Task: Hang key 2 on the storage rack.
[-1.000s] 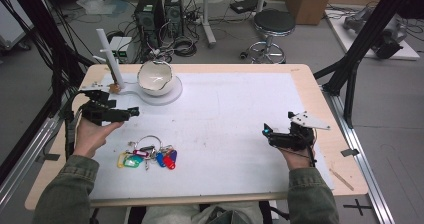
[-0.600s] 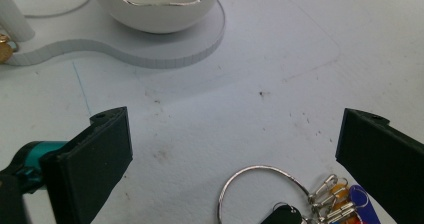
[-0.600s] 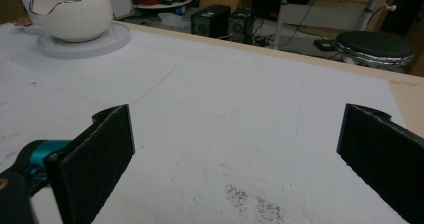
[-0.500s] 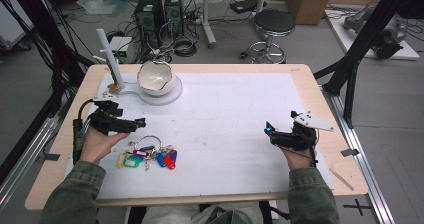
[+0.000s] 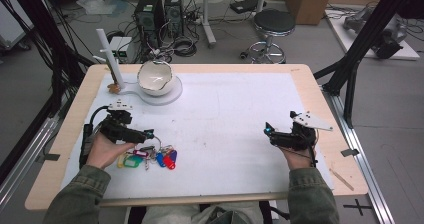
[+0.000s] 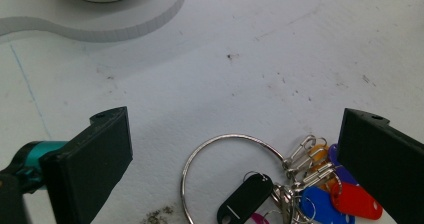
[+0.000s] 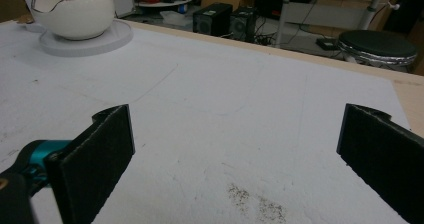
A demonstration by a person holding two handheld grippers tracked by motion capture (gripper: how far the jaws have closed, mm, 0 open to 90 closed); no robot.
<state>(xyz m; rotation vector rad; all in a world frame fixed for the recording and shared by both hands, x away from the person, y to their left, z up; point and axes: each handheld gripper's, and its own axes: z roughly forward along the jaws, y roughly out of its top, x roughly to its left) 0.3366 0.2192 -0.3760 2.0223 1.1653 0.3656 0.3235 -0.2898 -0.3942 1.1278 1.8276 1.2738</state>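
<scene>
A bunch of keys with coloured tags (image 5: 150, 156) lies on the white sheet at the front left. In the left gripper view its big metal ring (image 6: 192, 159) and its black, blue and red tags sit low between the jaws. My left gripper (image 5: 145, 133) hovers just over the bunch's far edge, open (image 6: 235, 134), touching nothing. My right gripper (image 5: 269, 131) is held at the right side of the table, pointing left, open (image 7: 237, 129) over bare sheet. A white cracked-egg bowl (image 5: 155, 78) stands on a round white base (image 5: 172, 95) at the back left.
A white upright post (image 5: 110, 54) rises beside the bowl's base. A thin wooden stick (image 5: 342, 179) lies on the table's right front corner. The white sheet (image 5: 230, 109) covers most of the wooden tabletop. A stool (image 5: 272, 24) and computer towers stand on the floor behind.
My left gripper has come down and toward the front, from beside the bowl to just over the keys. The right gripper has hardly moved.
</scene>
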